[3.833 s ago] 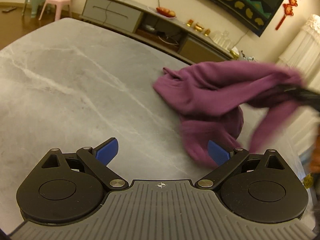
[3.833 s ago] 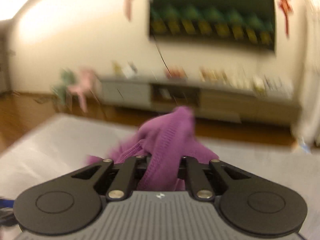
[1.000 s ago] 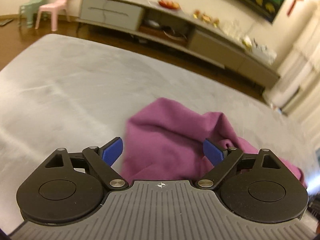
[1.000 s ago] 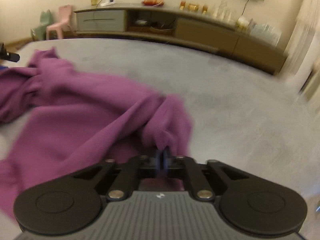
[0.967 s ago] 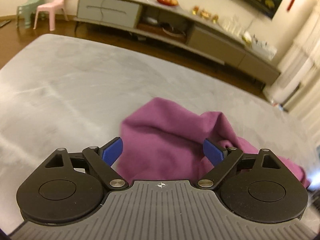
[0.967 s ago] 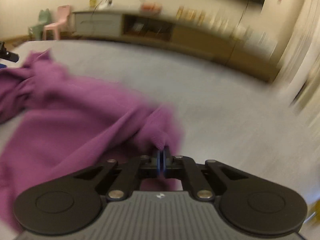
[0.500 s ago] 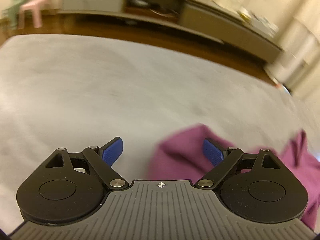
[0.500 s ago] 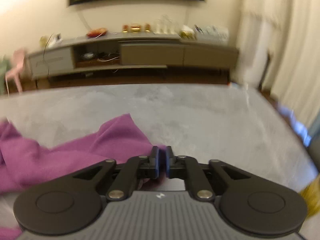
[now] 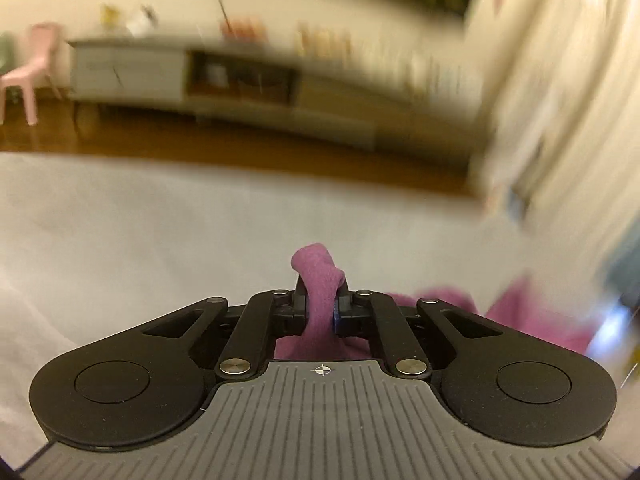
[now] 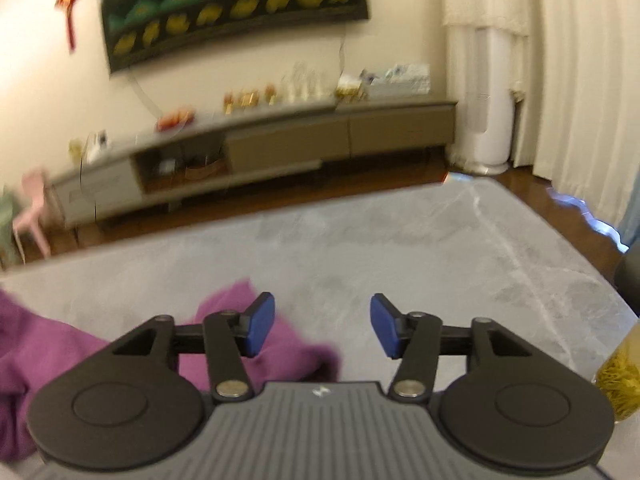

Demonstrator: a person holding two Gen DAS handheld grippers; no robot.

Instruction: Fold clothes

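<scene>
Legible text: none in either view.
Left gripper (image 9: 320,304) body: crosshair mark only.
Right gripper (image 10: 322,330) body: small unreadable logo.

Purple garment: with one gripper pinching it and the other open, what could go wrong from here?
The left gripper pinches only a narrow bunched ridge of the purple garment, so it may slip out or lift as a crumpled bundle. The right gripper is open, leaving the cloth unheld there. A jar at the table edge could get knocked.

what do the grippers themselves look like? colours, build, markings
Both match: left gripper and right gripper have a ribbed grey body with a small crosshair mark, black round-ended linkage arms and silver pivot pins. The right's finger pads are blue. No cables visible.
</scene>
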